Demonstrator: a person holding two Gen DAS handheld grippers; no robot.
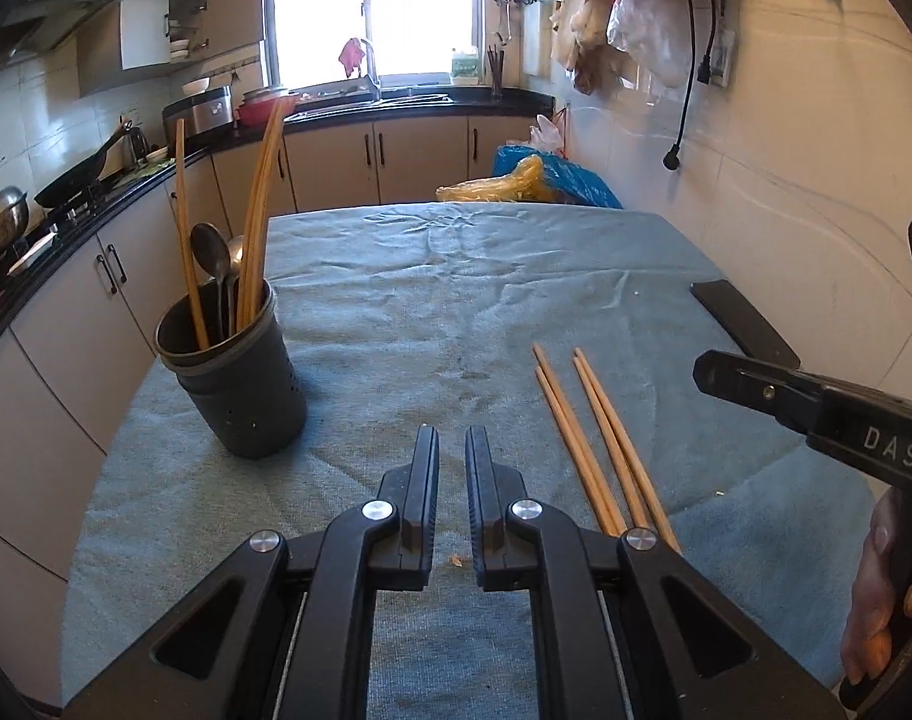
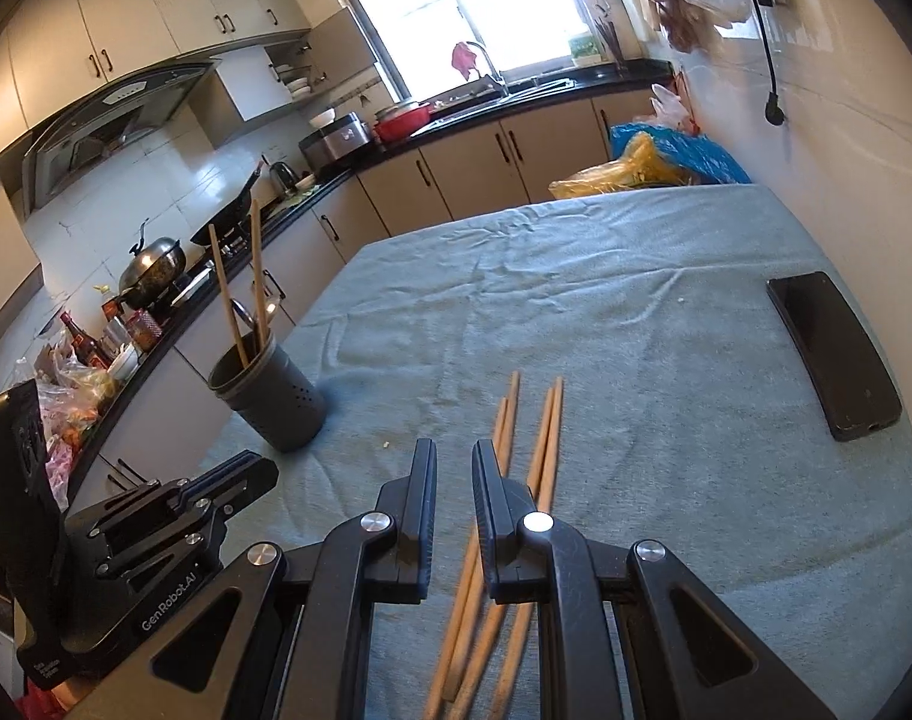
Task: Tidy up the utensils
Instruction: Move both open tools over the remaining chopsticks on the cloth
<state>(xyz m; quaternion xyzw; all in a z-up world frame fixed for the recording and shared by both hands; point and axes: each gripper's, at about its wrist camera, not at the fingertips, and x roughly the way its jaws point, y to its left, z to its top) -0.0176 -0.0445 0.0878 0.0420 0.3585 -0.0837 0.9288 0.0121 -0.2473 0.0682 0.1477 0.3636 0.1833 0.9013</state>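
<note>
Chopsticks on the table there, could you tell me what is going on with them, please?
A person is tidying utensils with a handheld tool in each hand. Four chopsticks lie loose on the blue cloth; others already stand with spoons in the dark holder. The right tool hangs just over the loose chopsticks, the left tool over bare cloth beside them. Both are nearly shut and hold nothing. A phone lies near the wall.

1. daylight comes from the window (image 1: 372, 6), which is blown out to white in both views.
2. the tiled wall (image 1: 786, 138) on the right is bright; soft shadows fall toward the camera.
3. sheen shows on the black countertop (image 2: 516, 96).
4. fisheye bends straight edges, with dark vignette corners.
5. focus is sharp mid-frame; nearest chopsticks (image 2: 474, 618) look blurred.
</note>
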